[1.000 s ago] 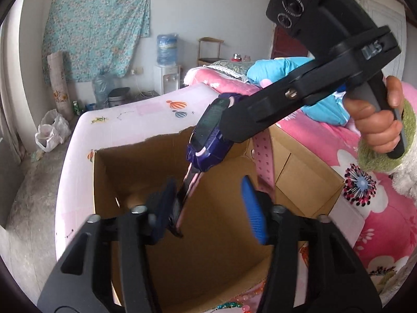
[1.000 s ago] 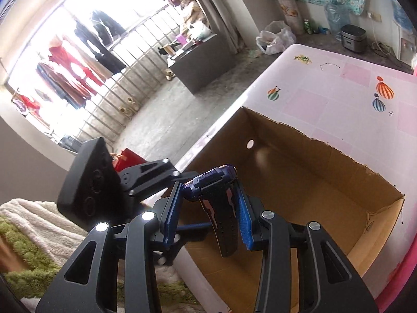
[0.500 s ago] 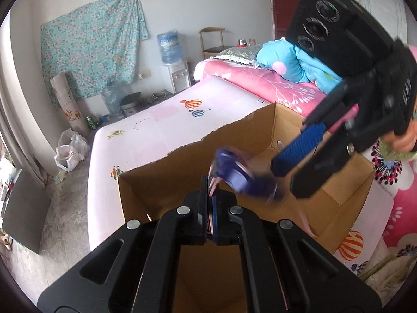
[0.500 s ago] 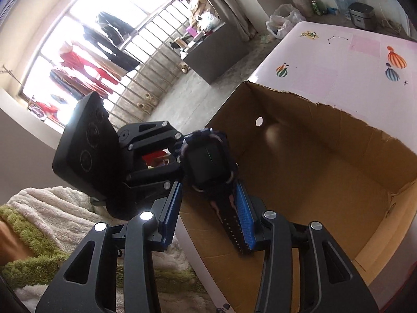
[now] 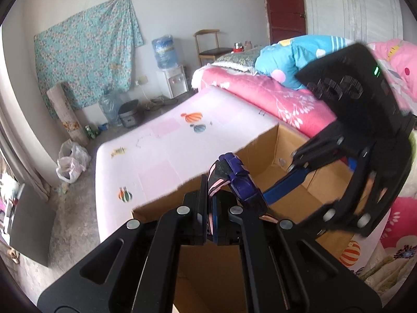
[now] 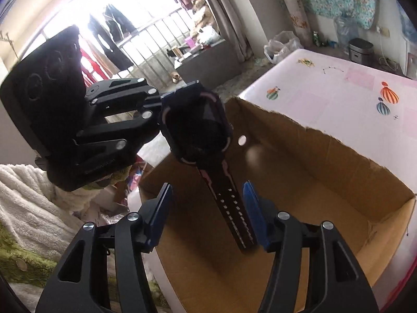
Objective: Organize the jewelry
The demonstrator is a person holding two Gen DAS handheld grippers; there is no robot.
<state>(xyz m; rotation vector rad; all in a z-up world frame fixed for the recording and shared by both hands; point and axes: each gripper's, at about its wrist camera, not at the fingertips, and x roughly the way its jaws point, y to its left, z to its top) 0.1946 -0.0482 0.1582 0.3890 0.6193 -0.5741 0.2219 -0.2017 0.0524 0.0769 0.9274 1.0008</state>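
Since a second ago my left gripper [image 5: 210,217] has clamped onto the watch [image 6: 199,127] strap, and my right gripper [image 6: 207,215] is opening, its pads off the lower strap hanging between them. Watch hangs above the cardboard box [image 6: 338,182], at 12 o'clock from my right jaws. I'd clear the right fully before lowering.

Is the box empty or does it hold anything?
Empty, as far as shown: the box floor is bare cardboard. The watch hangs above it; the near corner is hidden.
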